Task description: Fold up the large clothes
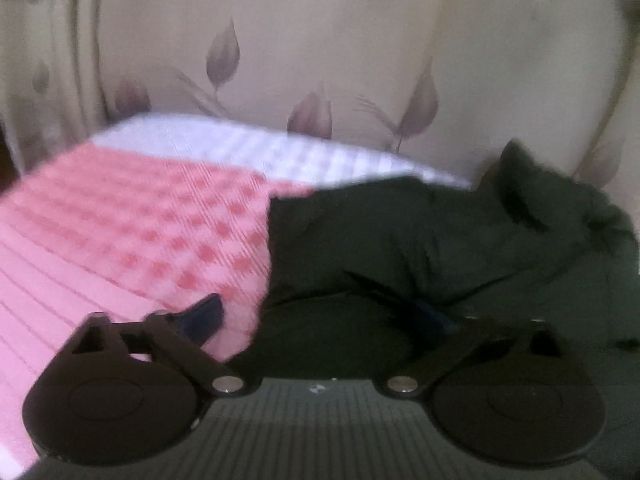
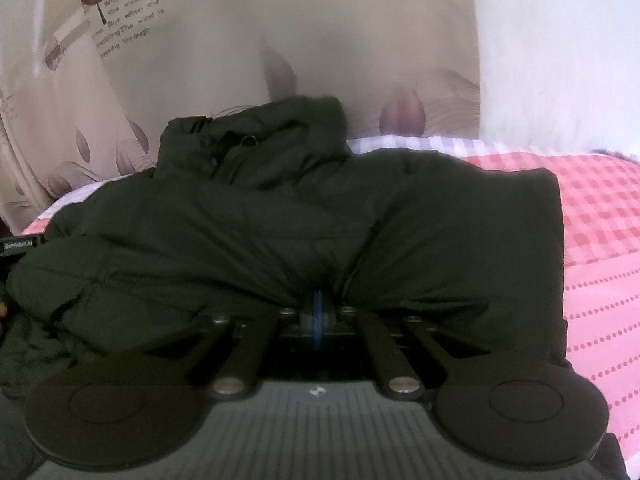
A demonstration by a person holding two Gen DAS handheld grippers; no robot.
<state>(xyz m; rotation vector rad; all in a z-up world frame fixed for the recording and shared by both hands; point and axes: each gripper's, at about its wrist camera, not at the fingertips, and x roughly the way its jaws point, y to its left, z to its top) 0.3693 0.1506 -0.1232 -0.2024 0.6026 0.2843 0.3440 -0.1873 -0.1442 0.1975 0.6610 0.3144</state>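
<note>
A dark green padded jacket (image 1: 400, 232) lies on a bed, its hood (image 2: 256, 140) bunched at the far end by the curtain. My left gripper (image 1: 320, 316) is open wide: one finger (image 1: 204, 316) hovers over the pink bedspread and the other (image 1: 432, 316) over the jacket, with the jacket's side edge running between them and not pressed. My right gripper (image 2: 317, 304) is shut on the near edge of the jacket (image 2: 260, 220). Creases in the fabric radiate from its tips.
The bed wears a pink checked cover (image 1: 120, 220) with a white checked band (image 1: 260, 148) at the far end. A cream curtain with purple leaves (image 2: 200, 80) hangs right behind the bed. More pink cover (image 2: 600, 240) shows to the jacket's right.
</note>
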